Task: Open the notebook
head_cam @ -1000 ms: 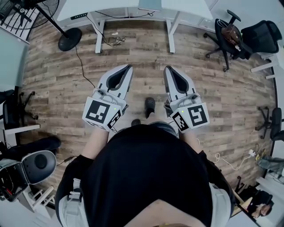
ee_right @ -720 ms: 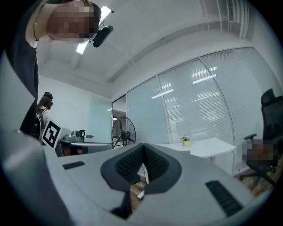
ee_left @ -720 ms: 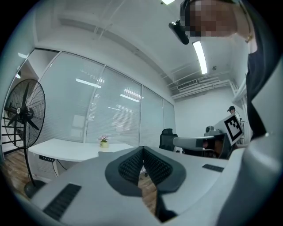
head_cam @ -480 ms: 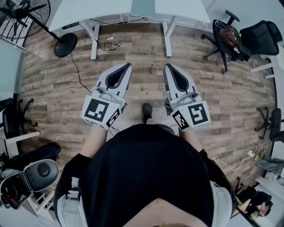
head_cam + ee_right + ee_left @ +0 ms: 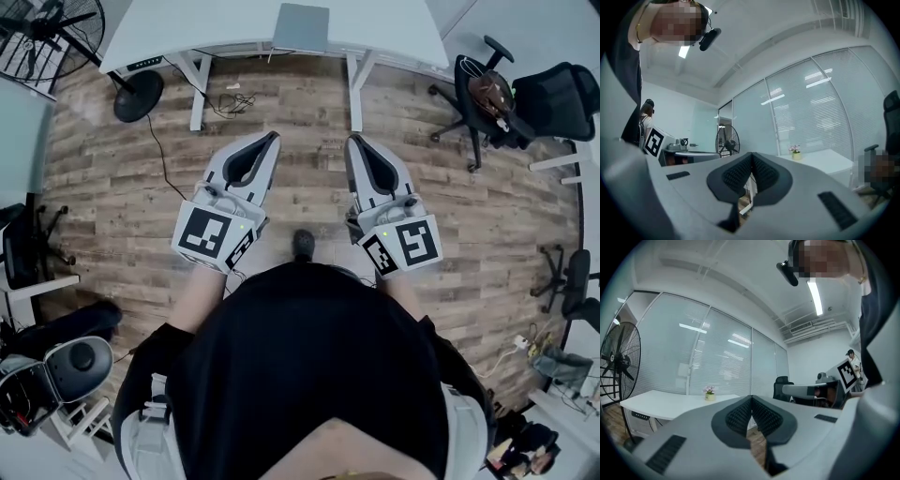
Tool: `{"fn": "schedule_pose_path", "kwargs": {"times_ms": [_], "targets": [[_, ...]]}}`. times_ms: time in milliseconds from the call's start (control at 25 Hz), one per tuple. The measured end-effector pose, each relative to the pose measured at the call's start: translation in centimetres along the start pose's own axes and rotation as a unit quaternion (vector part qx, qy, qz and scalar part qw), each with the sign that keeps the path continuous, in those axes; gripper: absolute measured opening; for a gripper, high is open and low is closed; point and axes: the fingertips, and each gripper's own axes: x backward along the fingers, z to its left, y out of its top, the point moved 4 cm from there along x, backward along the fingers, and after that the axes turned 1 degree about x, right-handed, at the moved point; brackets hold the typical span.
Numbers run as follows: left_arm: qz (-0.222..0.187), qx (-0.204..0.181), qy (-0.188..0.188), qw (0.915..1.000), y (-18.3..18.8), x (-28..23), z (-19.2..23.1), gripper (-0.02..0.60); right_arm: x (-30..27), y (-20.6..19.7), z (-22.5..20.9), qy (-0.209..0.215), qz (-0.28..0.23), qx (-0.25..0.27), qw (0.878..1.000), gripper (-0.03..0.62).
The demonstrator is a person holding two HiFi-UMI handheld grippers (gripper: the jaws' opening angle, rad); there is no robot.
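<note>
In the head view a closed grey notebook [image 5: 301, 27] lies on a white desk [image 5: 187, 30] at the top edge. Both grippers are held level over the wooden floor, well short of the desk. The left gripper [image 5: 273, 139] is shut with nothing in it, and so is the right gripper [image 5: 353, 142] beside it. In the left gripper view the ribbed pads [image 5: 740, 416] meet at the tip of the left gripper [image 5: 751, 399]. The right gripper [image 5: 751, 157] shows its pads [image 5: 764, 173] closed the same way. Neither gripper view shows the notebook.
A standing fan [image 5: 56, 28] is at the desk's left end, with cables [image 5: 230, 94] on the floor under the desk. Black office chairs [image 5: 487, 89] stand at the right. A small flower pot [image 5: 710, 394] sits on the desk. A chair and gear [image 5: 56, 366] are at lower left.
The desk and notebook have come further into the head view from the top as the person walks toward them. Both grippers keep their pose, shut and side by side.
</note>
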Motion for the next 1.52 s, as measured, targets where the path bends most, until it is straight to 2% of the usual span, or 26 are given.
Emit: {"fn": "schedule_pose_path", "kwargs": {"times_ms": [520,800,1080,1520], "targets": [[-0.002,-0.004,0.033,0.9995,-0.7,-3.9,-0.2,0.011,-2.0,-0.9,-4.3,0.036,0.002,-0.007,0.999,0.005],[-0.002,-0.002,0.042,0.9991,-0.8,-3.7,0.8,0.011,-2.8,-1.3,-4.0,0.047,0.004,-0.007,0.999,0.005],[-0.003,-0.002,0.033,0.9995,-0.6,-4.4,0.4,0.011,-2.5,-0.9,-4.8,0.037,0.000,-0.006,0.999,0.005],[0.001,-0.007,0.037,0.9993,-0.8,-3.8,0.5,0.011,-2.3,-0.9,-4.3,0.045,-0.004,-0.006,0.999,0.005]]}}
